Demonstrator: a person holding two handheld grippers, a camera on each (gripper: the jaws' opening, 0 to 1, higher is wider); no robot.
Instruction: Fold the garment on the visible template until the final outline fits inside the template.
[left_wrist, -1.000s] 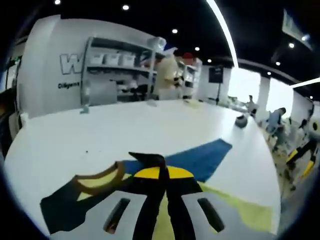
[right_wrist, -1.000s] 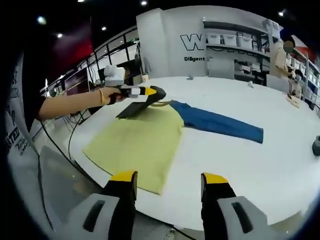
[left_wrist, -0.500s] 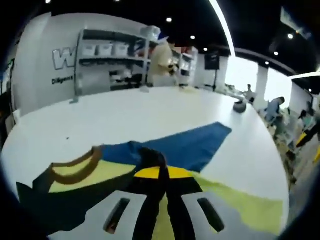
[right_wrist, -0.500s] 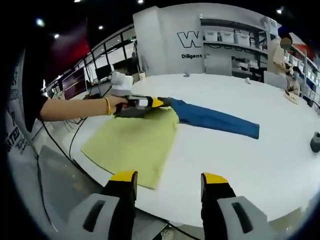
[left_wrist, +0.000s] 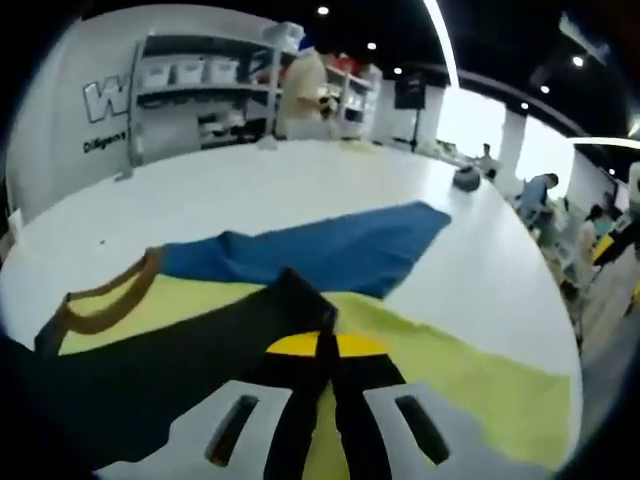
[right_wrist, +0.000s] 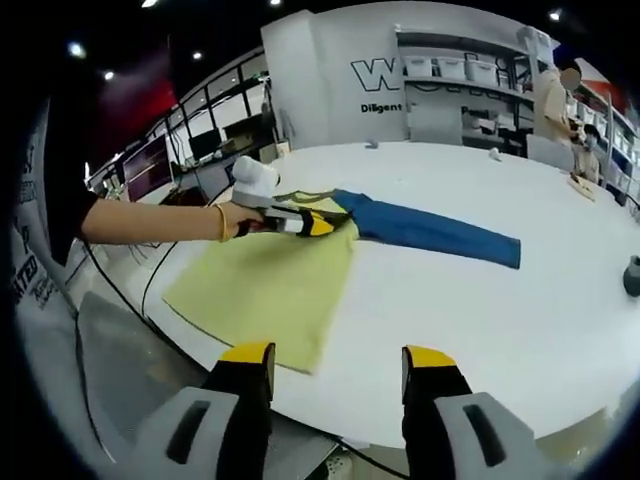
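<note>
White tabletop (right_wrist: 560, 330) carries the whole job: the garment (right_wrist: 270, 285) lies spread near its rounded edge, a pale yellow body with a blue sleeve (right_wrist: 440, 232) stretched out flat toward the middle of the table. No separate template outline can be made out on the surface.

In the left gripper view a black sleeve (left_wrist: 150, 375) is doubled over the yellow chest, with the brown collar band (left_wrist: 100, 300) beside it and the blue sleeve lying beyond.

Risk, as a judgement — the black fold is held only by a corner, so a quick pull could slide the fabric out of the pinch, or drag the yellow body askew and rumple the layer beneath. The hem nearest the table edge could also creep over it.

The left gripper (left_wrist: 318, 345) has its jaws pressed together on the black sleeve's corner; seen from the other side, it (right_wrist: 318, 224) sits over the garment's shoulder. The right gripper (right_wrist: 335, 362) hangs off the table — jaws well apart, holding nothing.
</note>
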